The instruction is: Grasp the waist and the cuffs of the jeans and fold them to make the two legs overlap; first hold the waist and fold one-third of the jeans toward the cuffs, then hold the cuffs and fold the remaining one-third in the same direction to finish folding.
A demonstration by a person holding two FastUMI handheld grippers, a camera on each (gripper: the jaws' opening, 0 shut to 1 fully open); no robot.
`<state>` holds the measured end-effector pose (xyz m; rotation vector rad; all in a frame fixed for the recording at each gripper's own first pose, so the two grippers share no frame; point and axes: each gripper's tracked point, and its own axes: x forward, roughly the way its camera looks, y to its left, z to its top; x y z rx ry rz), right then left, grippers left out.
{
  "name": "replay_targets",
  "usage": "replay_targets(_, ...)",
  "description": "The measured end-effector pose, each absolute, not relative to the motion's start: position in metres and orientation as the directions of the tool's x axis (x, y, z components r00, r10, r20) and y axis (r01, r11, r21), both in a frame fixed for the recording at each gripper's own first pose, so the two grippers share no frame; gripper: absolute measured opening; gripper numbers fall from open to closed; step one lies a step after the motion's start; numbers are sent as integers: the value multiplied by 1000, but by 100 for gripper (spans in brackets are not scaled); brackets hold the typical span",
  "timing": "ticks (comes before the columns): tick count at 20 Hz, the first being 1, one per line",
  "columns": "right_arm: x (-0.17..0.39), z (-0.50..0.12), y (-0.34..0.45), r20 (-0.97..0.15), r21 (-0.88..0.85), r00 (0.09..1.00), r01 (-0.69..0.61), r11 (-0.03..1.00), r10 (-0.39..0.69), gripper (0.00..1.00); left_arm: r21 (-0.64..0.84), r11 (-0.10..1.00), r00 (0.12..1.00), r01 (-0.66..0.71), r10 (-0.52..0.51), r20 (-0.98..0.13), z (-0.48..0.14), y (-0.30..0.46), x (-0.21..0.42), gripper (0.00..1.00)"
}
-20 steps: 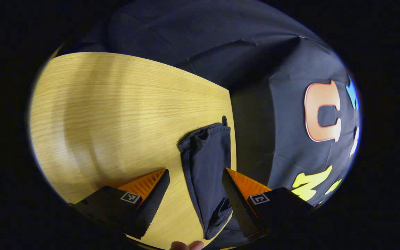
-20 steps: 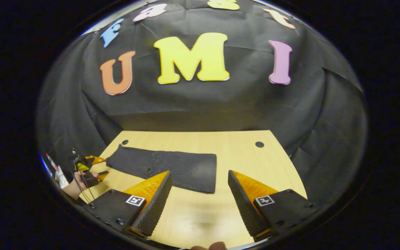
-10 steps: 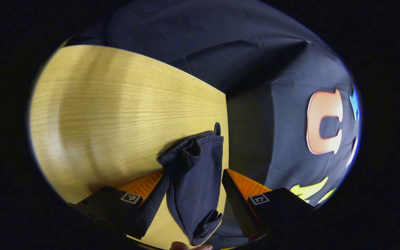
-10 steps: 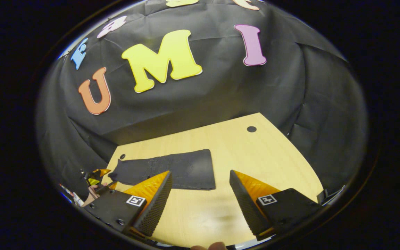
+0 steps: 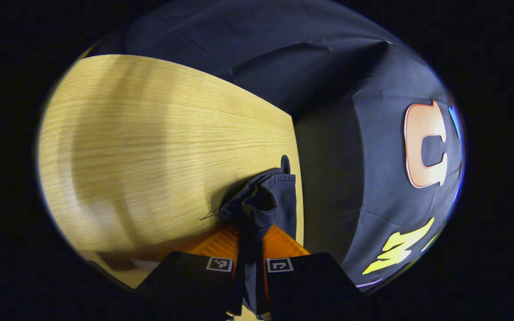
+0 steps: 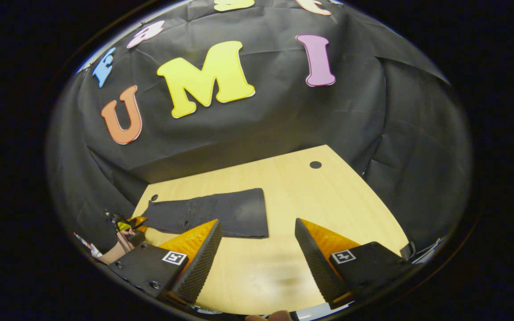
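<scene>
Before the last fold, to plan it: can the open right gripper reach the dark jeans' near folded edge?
Probably yes: right gripper is open, with bare wooden table between it and the dark jeans.

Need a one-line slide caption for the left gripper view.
Left gripper shut on the jeans cuff end at the table edge.

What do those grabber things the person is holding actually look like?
Each hand-held gripper has two wedge-shaped fingers: orange ribbed backs, black dotted gripping faces, mounted on black blocks that each carry a small square black-and-white marker. You see this on the right hand-held gripper and the left hand-held gripper. Thin dark cables hang by the left one, seen far off in the right gripper view.
</scene>
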<state>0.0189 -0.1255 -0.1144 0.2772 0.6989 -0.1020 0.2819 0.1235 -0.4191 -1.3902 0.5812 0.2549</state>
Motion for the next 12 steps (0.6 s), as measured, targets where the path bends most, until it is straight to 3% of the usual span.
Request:
replay_targets(3, 19, -112, -128, -624, 198, 781, 191, 962, -26, 98, -855, 233, 846, -464, -170, -505, -393, 118, 282, 11)
replay_targets(8, 18, -112, -126, -576, 172, 817, 162, 972, -34, 98, -875, 384, 897, -295, -206, -392, -309, 84, 289, 6)
replay_targets(12, 20, -103, -130, -471, 146, 879, 169, 975, -81, 100, -838, 522, 914, -159, -244, -325, -239, 27, 282, 6)
